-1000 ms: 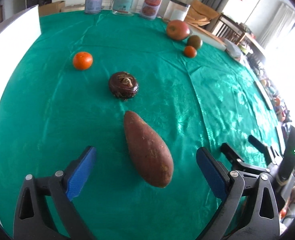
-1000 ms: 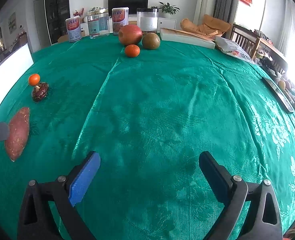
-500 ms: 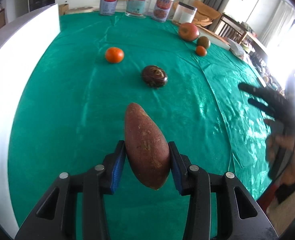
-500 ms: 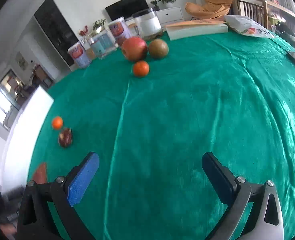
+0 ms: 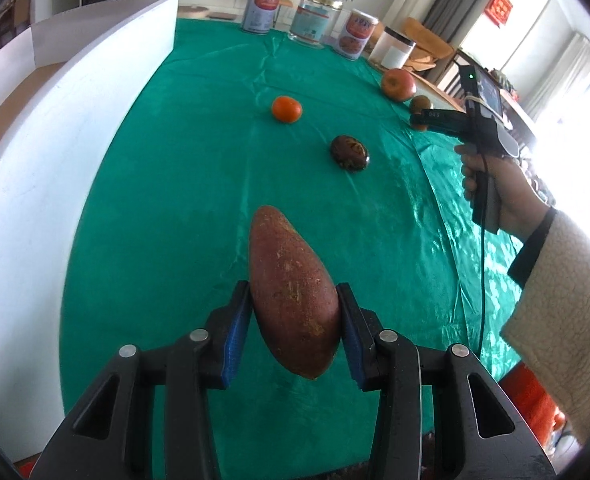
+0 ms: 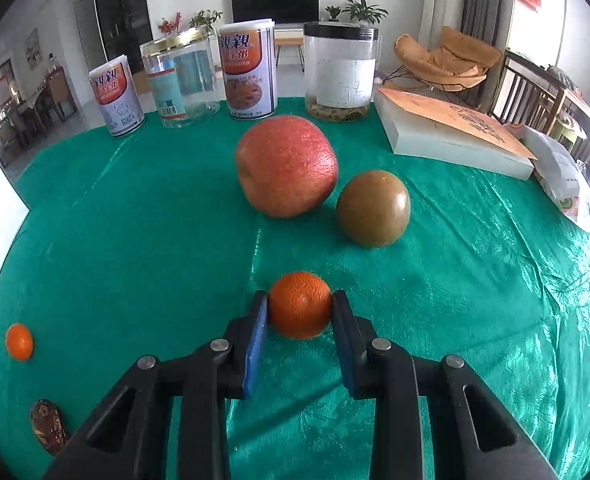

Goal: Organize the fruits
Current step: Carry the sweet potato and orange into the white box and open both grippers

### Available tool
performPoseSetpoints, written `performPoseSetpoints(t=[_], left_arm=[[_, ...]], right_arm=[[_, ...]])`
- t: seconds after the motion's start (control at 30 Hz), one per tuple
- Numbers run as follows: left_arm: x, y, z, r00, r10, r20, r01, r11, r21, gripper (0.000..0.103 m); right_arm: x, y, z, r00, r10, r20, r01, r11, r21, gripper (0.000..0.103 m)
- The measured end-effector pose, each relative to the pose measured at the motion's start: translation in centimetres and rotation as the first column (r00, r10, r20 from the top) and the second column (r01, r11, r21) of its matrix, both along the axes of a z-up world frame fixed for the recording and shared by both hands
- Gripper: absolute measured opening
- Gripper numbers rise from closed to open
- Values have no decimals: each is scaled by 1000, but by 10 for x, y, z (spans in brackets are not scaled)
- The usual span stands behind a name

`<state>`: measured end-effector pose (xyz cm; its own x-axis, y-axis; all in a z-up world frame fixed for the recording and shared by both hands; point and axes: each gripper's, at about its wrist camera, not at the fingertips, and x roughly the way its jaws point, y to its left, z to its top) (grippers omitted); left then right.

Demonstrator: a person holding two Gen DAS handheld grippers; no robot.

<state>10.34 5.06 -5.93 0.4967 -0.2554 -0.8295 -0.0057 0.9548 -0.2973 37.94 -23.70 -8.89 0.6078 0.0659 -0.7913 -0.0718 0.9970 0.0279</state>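
Note:
My left gripper (image 5: 293,320) is shut on a reddish-brown sweet potato (image 5: 291,292) and holds it above the green tablecloth (image 5: 199,184). My right gripper (image 6: 300,320) is shut on a small orange (image 6: 300,305) at the cloth; it also shows in the left wrist view (image 5: 417,122), held by a hand. Beyond it lie a big red grapefruit (image 6: 287,166) and a brown-green round fruit (image 6: 373,208). A second small orange (image 5: 286,109) (image 6: 19,341) and a dark brown wrinkled fruit (image 5: 349,152) (image 6: 49,426) lie on the left part of the table.
A tall white board (image 5: 43,152) stands along the table's left edge. Two printed cans (image 6: 247,68), a clear jar (image 6: 181,78) and a black-lidded jar (image 6: 341,70) stand at the back. A flat box (image 6: 451,136) lies at the back right.
My left gripper has lifted the sweet potato off the cloth. My right gripper has moved forward to the far fruits and closed on the small orange.

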Motion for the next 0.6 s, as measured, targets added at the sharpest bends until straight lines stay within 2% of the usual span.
performPoseSetpoints(t=[0.1, 0.17, 0.27, 0.37, 0.47, 0.53, 0.6], left_arm=[[-5, 0, 6, 1000, -12, -7, 11, 999, -31, 43], [-13, 0, 19, 1000, -21, -5, 21, 996, -83, 43], [-28, 5, 47, 999, -34, 20, 37, 989, -143, 43], [-40, 31, 76, 999, -8, 54, 19, 979, -202, 43], [-47, 81, 100, 994, 81, 79, -60, 968, -243, 43], [-48, 122, 112, 980, 175, 94, -154, 969, -194, 43], [-46, 163, 112, 961, 264, 85, -252, 959, -131, 43]], right_arm=[[-40, 2, 13, 998, 61, -8, -60, 996, 69, 31], [-71, 12, 17, 988, 141, -62, -129, 978, 162, 31], [-118, 51, 22, 942, 306, -138, -257, 921, 292, 31], [-157, 112, 41, 871, 472, -135, -398, 840, 367, 31], [-184, 185, 74, 785, 615, -73, -535, 733, 421, 31], [-199, 235, 96, 723, 690, -27, -614, 660, 433, 31], [-215, 287, 110, 654, 756, -9, -687, 599, 411, 31]])
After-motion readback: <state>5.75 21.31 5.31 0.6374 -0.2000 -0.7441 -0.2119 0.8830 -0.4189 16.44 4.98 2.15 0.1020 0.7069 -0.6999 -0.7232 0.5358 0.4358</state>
